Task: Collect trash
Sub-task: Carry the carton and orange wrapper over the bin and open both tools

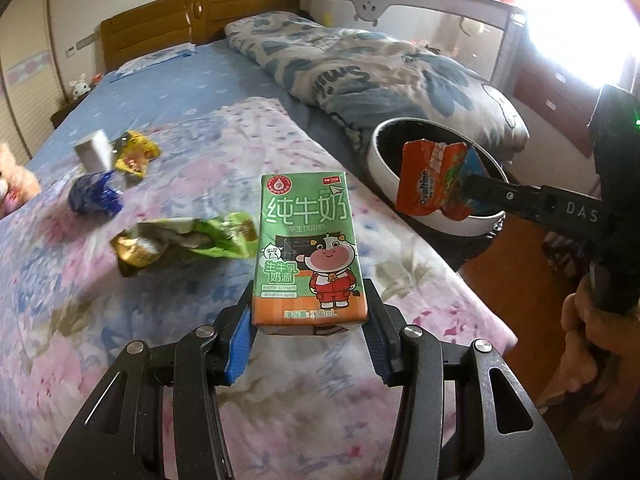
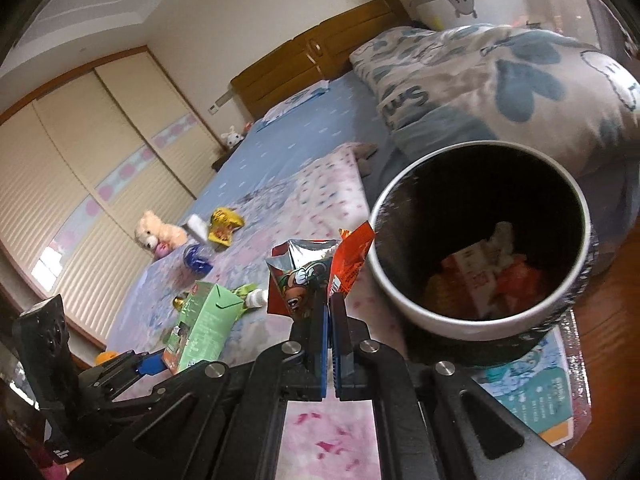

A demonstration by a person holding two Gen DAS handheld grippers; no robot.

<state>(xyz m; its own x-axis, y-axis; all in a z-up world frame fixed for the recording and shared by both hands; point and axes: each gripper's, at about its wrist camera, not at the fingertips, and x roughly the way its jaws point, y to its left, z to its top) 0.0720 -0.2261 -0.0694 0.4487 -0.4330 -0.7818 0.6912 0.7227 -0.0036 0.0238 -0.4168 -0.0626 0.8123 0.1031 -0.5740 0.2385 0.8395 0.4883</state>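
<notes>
The green milk carton (image 1: 310, 250) stands upright between the blue pads of the left gripper (image 1: 310, 320), its long axis running straight up from the jaws and its printed cow face turned toward the left wrist camera; the jaws pinch its lower sides, just above its orange base band. It is held above the pink floral blanket (image 1: 100, 320). In the right wrist view the same carton (image 2: 202, 320) shows from the side, tilted, near the bed's edge.

The right gripper (image 2: 330, 312) has its jaws pressed together on the lower edge of an orange Ovaltine wrapper (image 2: 320, 276), whose torn silver mouth points up and away from the fingers. In the left wrist view that wrapper (image 1: 434, 178) hangs in front of the white-rimmed trash bin (image 1: 452, 224), at its near rim. The bin (image 2: 404, 292) stands beside the bed; inside its dark interior lie red, orange and white scraps.

On the blanket lie more items: a crumpled green wrapper (image 1: 192, 240) just left of the carton, a blue wrapper (image 1: 94, 196), a yellow wrapper (image 1: 134, 154) and a small white box (image 1: 94, 152) beside it. A teddy bear (image 2: 158, 234) sits farther out. A folded blue-patterned quilt (image 1: 360, 68) lies behind the bin.
</notes>
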